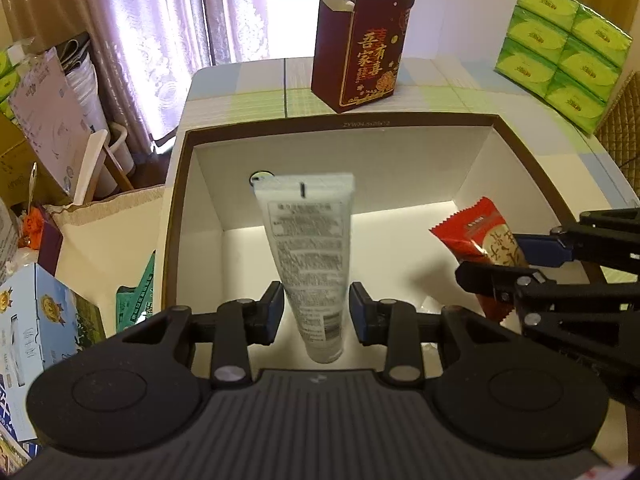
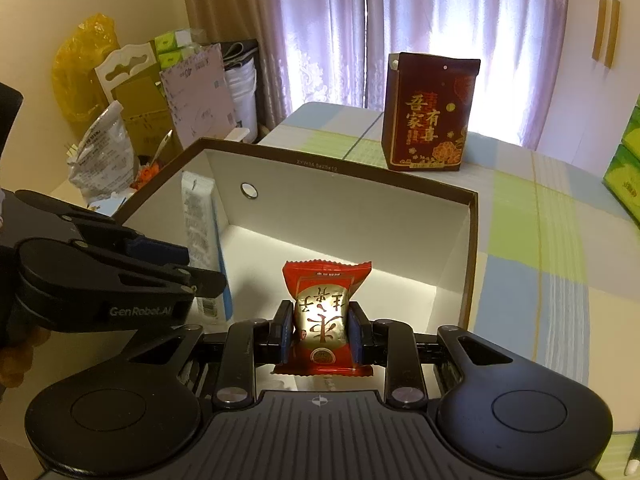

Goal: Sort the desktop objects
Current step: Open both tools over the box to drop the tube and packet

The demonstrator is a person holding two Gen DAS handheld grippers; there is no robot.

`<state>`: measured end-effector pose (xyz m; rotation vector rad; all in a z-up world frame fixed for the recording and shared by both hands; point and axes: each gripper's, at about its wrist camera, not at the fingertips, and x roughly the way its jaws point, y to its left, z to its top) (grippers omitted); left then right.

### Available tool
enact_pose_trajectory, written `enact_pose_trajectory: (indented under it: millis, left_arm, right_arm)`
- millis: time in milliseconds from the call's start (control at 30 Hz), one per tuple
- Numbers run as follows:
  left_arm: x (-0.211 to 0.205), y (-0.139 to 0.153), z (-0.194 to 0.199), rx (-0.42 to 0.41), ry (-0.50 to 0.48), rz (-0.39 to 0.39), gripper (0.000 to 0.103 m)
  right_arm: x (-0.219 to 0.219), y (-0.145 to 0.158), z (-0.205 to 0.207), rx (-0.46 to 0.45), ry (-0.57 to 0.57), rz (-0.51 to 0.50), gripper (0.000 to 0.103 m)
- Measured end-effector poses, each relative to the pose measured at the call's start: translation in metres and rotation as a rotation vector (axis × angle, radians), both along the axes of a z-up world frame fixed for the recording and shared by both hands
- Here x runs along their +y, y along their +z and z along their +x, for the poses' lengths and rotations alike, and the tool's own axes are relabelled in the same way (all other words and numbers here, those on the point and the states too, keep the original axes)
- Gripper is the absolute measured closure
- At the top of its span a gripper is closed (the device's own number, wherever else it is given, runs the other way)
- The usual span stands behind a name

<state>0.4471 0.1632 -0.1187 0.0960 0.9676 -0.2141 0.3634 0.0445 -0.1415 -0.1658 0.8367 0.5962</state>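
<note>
White tube: the tube (image 1: pixel 310 258) sits between the pads of the left tongs (image 1: pixel 316 312), its long axis running forward along the fingers, crimped end away and cap end toward the camera.
Left tongs: the pads look a touch apart from the tube's sides in the left wrist view, so whether they pinch it or have let go cannot be told.
Red snack packet: the snack packet (image 2: pixel 326 314) is pinched across its width by the right tongs (image 2: pixel 320 336), pads pressed into both sides.
Box: the open box (image 1: pixel 332 130) lies straight ahead of and below both tongs; both things hang over its white floor.
Nearer side: the tube is by the box's left wall, the packet toward its right half.
Coming move, judged: each thing only needs lowering and releasing; no crossing of arms.
Table: the table (image 2: pixel 532 216) carries the box.
</note>
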Motion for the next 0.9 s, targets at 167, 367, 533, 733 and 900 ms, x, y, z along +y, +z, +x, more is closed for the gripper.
enact_pose_trajectory:
  millis: [167,367,533,733,900]
  left_arm:
    - [0.001,0.007,-0.004,-0.014,0.001,0.005,0.072]
    - [0.006,0.019,-0.011,-0.031,0.010,0.020,0.067]
    - [0.012,0.027,-0.015,-0.038,0.035,0.024,0.064]
    - [0.018,0.034,-0.021,-0.047,0.064,0.021,0.055]
    - [0.020,0.038,-0.031,-0.052,0.075,0.002,0.051]
  right_arm:
    - [0.003,0.000,0.001,-0.002,0.003,0.002,0.078]
    - [0.007,0.003,0.001,-0.013,0.011,0.015,0.078]
    - [0.013,0.006,0.002,-0.067,0.020,0.044,0.077]
    - [0.013,0.016,-0.002,-0.143,0.038,0.055,0.041]
    - [0.002,0.024,-0.015,-0.125,0.054,0.059,0.026]
